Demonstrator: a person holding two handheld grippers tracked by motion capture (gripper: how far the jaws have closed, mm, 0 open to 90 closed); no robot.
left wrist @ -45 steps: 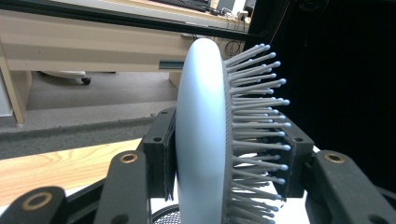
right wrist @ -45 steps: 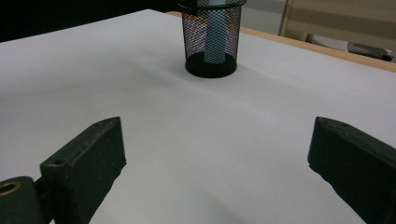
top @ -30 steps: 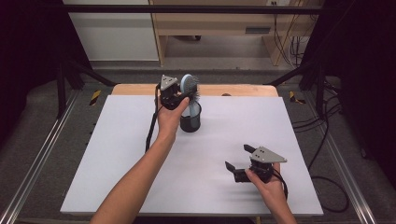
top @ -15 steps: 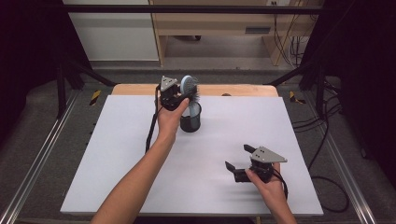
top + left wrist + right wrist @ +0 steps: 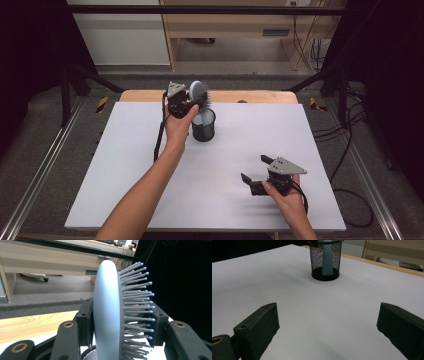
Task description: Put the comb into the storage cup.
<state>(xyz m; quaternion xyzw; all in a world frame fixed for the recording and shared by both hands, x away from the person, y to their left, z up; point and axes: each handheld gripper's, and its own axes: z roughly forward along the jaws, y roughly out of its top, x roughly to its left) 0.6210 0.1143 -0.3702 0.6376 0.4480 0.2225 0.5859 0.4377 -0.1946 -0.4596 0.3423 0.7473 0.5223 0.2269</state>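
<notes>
A pale blue hairbrush (image 5: pixel 199 92) stands head-up in a black mesh cup (image 5: pixel 203 126) at the far middle of the white table top (image 5: pixel 120 175). My left gripper (image 5: pixel 195 102) is shut on the brush head: in the left gripper view one jaw lies against the smooth back of the brush (image 5: pixel 107 310) and the other presses into the bristles. The left gripper (image 5: pixel 120 325) sits just above the cup's rim. In the right gripper view the brush handle (image 5: pixel 327 261) shows through the mesh of the cup (image 5: pixel 317 257). My right gripper (image 5: pixel 255 169) rests open near the front right, with nothing between its jaws (image 5: pixel 329 322).
A wooden strip (image 5: pixel 260 96) runs along the table's far edge. The left gripper's black cable (image 5: pixel 159 140) hangs down to the table beside the forearm. Metal rails (image 5: pixel 40 175) flank the table, and cables (image 5: pixel 345 150) trail on the floor at the right.
</notes>
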